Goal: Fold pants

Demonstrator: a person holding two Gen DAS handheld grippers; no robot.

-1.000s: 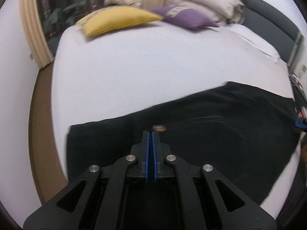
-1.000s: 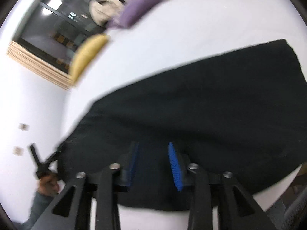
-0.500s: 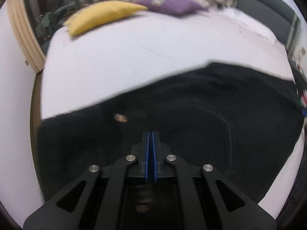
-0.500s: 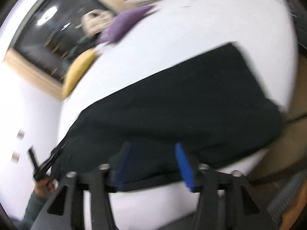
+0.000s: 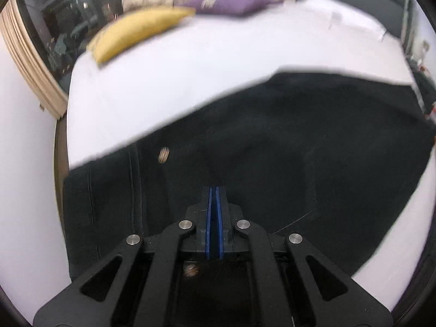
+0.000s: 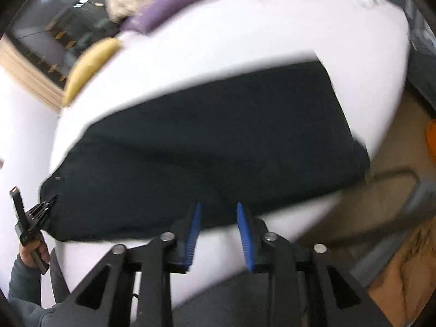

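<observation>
left claw [image 5: 214, 190]: clenched, blue pads together, over pants, fabric grip unclear | pants [image 5: 272, 147]: black, spread flat on white bed [image 5: 218, 62], near its front edge | right claw [image 6: 218, 212]: released, jaws just been closing, nothing pinched, over pants' front hem | yellow cushion [image 5: 136, 32], purple cushion [image 5: 231, 0]: beyond pants
</observation>
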